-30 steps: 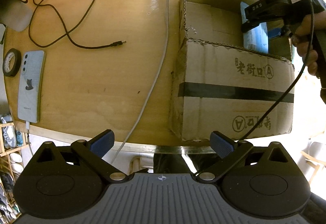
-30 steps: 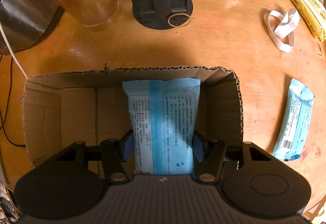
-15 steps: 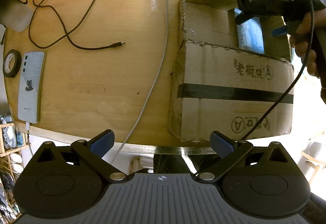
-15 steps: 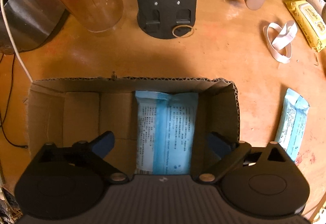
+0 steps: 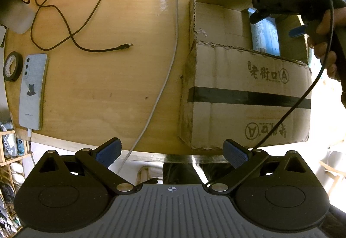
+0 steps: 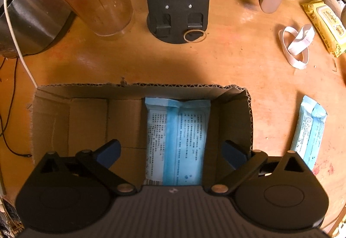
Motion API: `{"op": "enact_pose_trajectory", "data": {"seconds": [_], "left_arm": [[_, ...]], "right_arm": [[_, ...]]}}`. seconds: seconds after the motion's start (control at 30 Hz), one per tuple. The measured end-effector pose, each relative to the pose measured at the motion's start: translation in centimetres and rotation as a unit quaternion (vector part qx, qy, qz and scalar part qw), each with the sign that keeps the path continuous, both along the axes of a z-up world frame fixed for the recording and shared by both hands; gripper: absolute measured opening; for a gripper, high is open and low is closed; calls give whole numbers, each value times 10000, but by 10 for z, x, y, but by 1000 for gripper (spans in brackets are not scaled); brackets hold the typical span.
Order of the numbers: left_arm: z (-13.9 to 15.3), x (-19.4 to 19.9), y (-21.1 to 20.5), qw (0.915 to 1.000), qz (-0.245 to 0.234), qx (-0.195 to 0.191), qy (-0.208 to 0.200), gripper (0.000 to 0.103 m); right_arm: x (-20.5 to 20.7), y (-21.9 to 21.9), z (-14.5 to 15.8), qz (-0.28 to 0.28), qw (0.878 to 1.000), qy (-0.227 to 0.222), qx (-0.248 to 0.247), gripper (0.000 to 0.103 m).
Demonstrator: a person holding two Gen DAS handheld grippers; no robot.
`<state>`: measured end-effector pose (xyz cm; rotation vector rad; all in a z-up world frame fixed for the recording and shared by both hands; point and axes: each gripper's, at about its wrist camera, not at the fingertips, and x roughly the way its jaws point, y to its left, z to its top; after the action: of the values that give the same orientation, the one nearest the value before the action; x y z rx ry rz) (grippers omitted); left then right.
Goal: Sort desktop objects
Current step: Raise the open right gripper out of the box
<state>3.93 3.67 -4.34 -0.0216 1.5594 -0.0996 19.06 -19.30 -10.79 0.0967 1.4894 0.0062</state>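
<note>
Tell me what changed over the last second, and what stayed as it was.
The right gripper let go of the blue packet: its fingers, clamped on the packet a second ago, now stand wide apart, and the packet lies in the cardboard box. The left gripper stayed open and still; the phone and the second packet did not move.

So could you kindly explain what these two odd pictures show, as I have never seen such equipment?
A person holds two hand-held grasping tools, each with a camera looking along its fingers. One picture is from the left tool, open and empty above the table edge; it also shows the person's hand gripping the other tool. The other picture is from the right tool, open over a cardboard box with a blue wipes packet lying inside, not held. On the wooden table lie a phone, a black cable, and a second blue packet beside the box.
</note>
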Motion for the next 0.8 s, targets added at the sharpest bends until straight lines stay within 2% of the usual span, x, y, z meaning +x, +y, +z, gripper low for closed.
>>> {"op": "enact_pose_trajectory", "data": {"seconds": [0.8], "left_arm": [[4,-6,0,10000,-25,-36,-65,103]], "right_arm": [[-2,1,48,5,9997,-241,46,103]]}}
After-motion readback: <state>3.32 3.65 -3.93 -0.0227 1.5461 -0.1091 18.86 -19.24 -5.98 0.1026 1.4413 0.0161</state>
